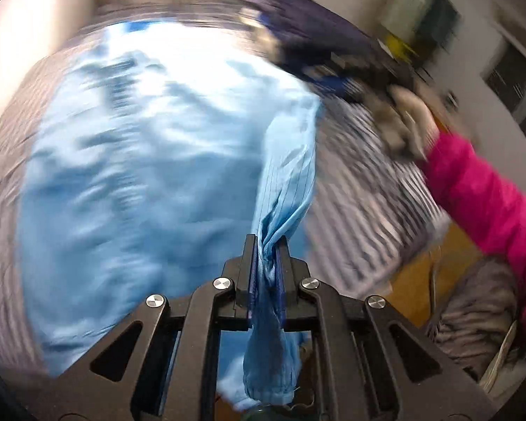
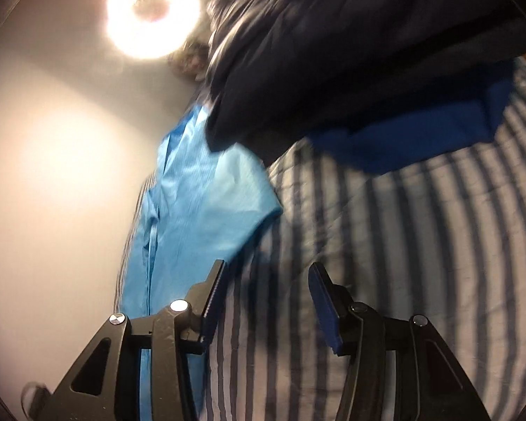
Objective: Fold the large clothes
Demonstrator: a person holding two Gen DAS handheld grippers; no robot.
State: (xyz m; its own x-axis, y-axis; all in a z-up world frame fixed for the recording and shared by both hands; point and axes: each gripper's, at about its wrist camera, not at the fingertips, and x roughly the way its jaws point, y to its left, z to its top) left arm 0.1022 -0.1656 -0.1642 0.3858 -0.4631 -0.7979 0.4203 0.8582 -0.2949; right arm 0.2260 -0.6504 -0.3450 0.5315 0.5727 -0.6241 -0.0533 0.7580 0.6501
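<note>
A large light blue garment point(image 1: 140, 161) lies spread over a striped bedcover point(image 1: 361, 189). My left gripper point(image 1: 267, 245) is shut on a bunched edge of this garment, and the cloth hangs down between its fingers. In the right wrist view the same light blue garment point(image 2: 200, 210) lies at the left on the striped bedcover point(image 2: 403, 263). My right gripper point(image 2: 266, 273) stands open above the striped cover, just right of the garment's edge, with nothing between its fingers. The left wrist view is blurred.
A dark navy garment point(image 2: 350, 52) and a royal blue cloth point(image 2: 420, 140) lie further along the bed. A person's pink sleeve point(image 1: 487, 203) reaches in from the right. A white wall point(image 2: 52, 175) borders the bed, with a bright lamp point(image 2: 152, 10). Wooden floor point(image 1: 431, 280) shows beside the bed.
</note>
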